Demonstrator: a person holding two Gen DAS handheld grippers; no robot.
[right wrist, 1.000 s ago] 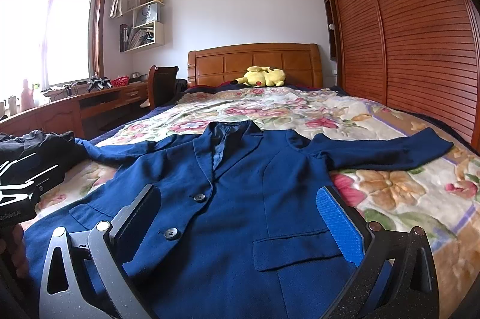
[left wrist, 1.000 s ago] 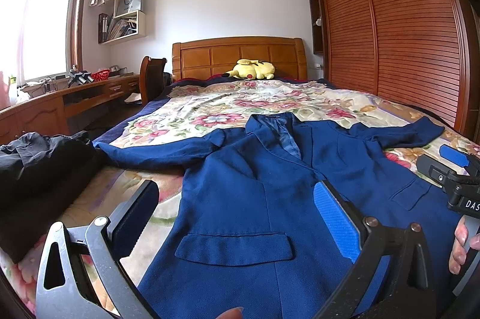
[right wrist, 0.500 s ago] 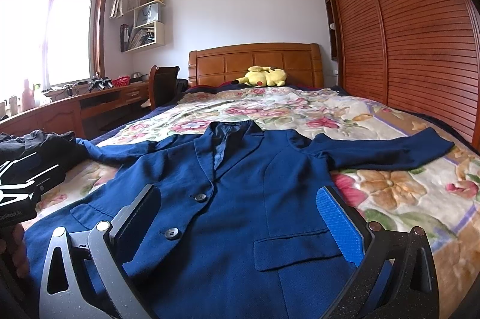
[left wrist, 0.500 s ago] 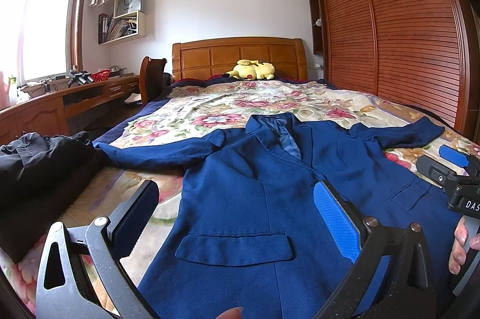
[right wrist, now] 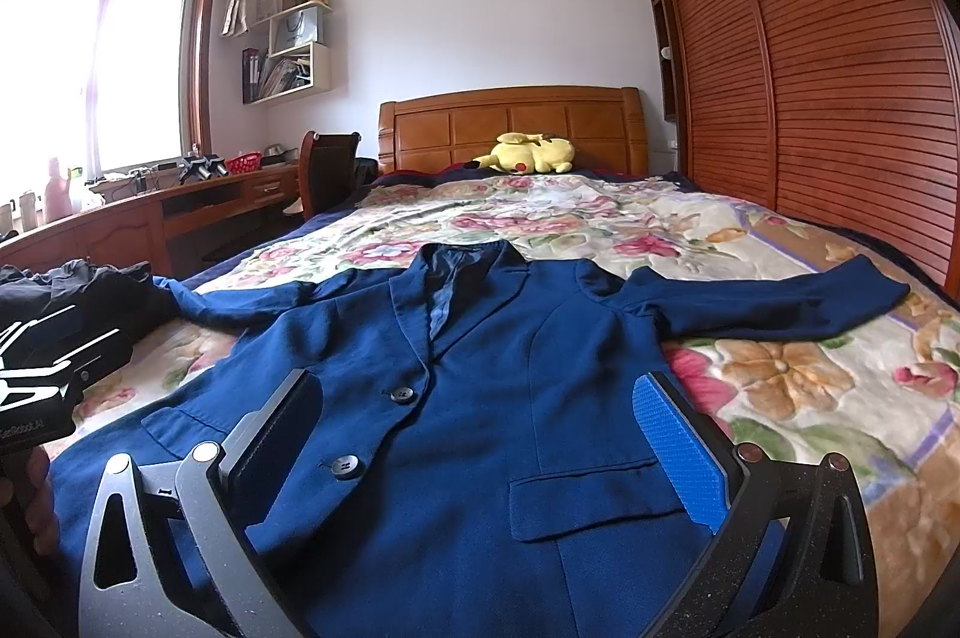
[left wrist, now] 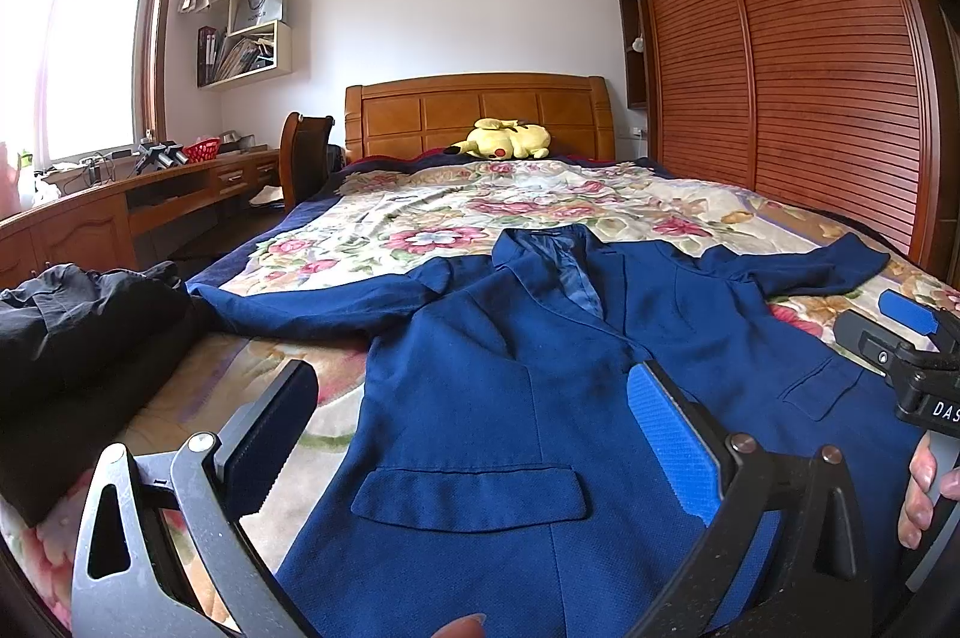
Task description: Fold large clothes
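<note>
Left wrist view: both claws, left gripper (left wrist: 468, 443) and right gripper (right wrist: 474, 449), gape empty; the blazer (left wrist: 510, 398), sleeve at two o'clock, may bunch if pinched carelessly.

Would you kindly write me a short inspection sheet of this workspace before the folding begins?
Surface: bed with floral blanket, the jacket spread across it.
Job's things: blue jacket lies flat, front up, buttoned, both sleeves stretched sideways.
Clutter: dark clothes heaped at the bed's left edge; yellow plush toy by the headboard.
Grippers: left gripper and right gripper both open over the jacket's lower part, holding nothing.
Cables: nothing seen on the bed.
Surroundings: slatted wardrobe on the right, desk and window on the left.
</note>
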